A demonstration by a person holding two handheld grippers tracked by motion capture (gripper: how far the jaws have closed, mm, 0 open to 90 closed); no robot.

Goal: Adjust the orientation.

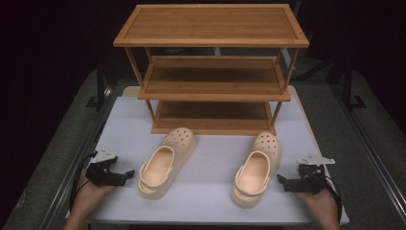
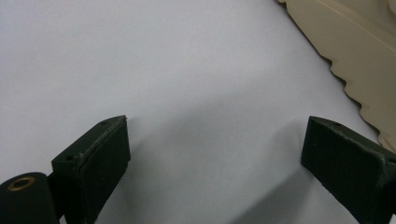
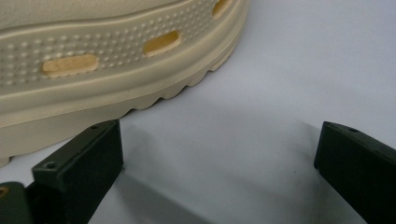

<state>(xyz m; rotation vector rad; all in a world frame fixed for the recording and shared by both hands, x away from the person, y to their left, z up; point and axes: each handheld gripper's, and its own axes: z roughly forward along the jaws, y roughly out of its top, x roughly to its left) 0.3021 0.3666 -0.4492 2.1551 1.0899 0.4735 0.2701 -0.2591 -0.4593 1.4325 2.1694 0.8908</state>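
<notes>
Two cream clogs lie on the white table [image 1: 206, 201], toes toward a wooden rack. The left clog [image 1: 167, 163] is angled, and its sole edge [image 2: 359, 51] shows at the upper right of the left gripper view. The right clog [image 1: 256, 167] has its side wall and vent slots [image 3: 93, 56] close in the right gripper view. My left gripper [image 1: 128, 175] [image 2: 217, 122] rests low to the left of the left clog, open, with bare table between its jaws. My right gripper [image 1: 282, 181] [image 3: 220, 126] sits just right of the right clog, open and holding nothing.
A three-shelf wooden rack [image 1: 210, 24] stands at the back of the table, with no shoes on its shelves. The table's front edge runs just behind both hands. Dark floor and metal rails flank the table on both sides.
</notes>
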